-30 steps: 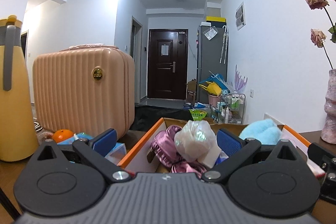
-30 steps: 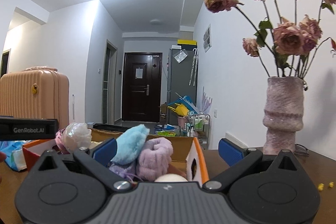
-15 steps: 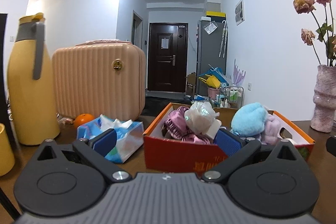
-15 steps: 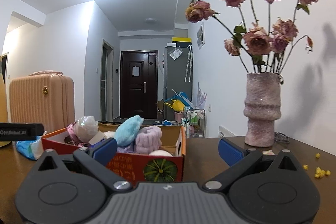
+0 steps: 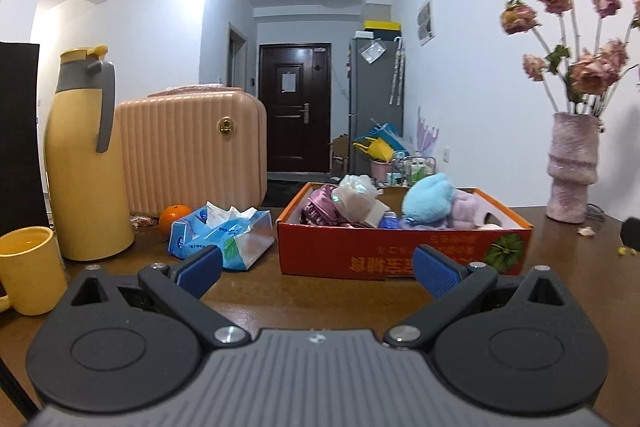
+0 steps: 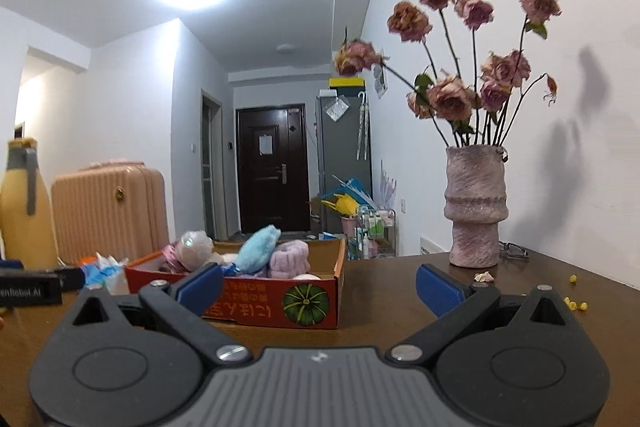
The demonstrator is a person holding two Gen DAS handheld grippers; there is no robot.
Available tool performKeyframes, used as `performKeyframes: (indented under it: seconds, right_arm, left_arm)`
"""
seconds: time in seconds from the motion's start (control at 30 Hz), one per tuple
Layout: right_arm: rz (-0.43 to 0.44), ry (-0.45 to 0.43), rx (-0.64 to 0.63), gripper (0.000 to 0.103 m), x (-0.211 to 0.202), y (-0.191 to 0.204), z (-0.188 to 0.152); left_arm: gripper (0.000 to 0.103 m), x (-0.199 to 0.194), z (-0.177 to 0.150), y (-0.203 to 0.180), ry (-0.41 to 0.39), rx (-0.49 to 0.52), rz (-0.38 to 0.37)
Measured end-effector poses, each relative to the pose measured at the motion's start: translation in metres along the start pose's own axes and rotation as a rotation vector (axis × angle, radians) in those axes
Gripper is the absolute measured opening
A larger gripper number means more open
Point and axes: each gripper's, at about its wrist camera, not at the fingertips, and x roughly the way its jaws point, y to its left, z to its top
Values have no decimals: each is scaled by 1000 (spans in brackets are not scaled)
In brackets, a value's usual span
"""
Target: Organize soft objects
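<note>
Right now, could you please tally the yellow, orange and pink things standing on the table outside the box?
Yellow: 2, the flask and the mug
Orange: 1, the orange fruit
Pink: 2, the suitcase and the vase
Total: 5

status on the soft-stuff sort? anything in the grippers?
Looks mostly done: the blue plush, lilac towel, pink satin cloth and plastic bag sit piled in the red box. In hand: nothing; left gripper and right gripper are both open and short of the box. Possibly left: the tissue pack on the table beside the box.
</note>
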Motion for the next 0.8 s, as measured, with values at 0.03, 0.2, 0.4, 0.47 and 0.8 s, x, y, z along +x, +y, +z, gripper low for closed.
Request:
performKeyframes:
  seconds: [0.03,0.2,0.4,0.47,0.8]
  right_arm:
    - [1,-8,-2,103,-6,0,0]
    - [22,-26,-8,103,-31,-1,1]
    - [47,-20,-18,103,-46,1,0]
    - [54,-22,-19,103,-48,1,0]
    - [66,-33,-18,103,-52,2,0]
  left_arm:
    - [103,-8,-1,0,-3,2,-9]
    - [103,-39,-4,-2,-22,14,-36]
    - [103,-68,-7,-7,-49,33,-39]
    - [103,-75,-8,-7,-53,30,-37]
    - [103,-88,-11,-12,-79,43,-51]
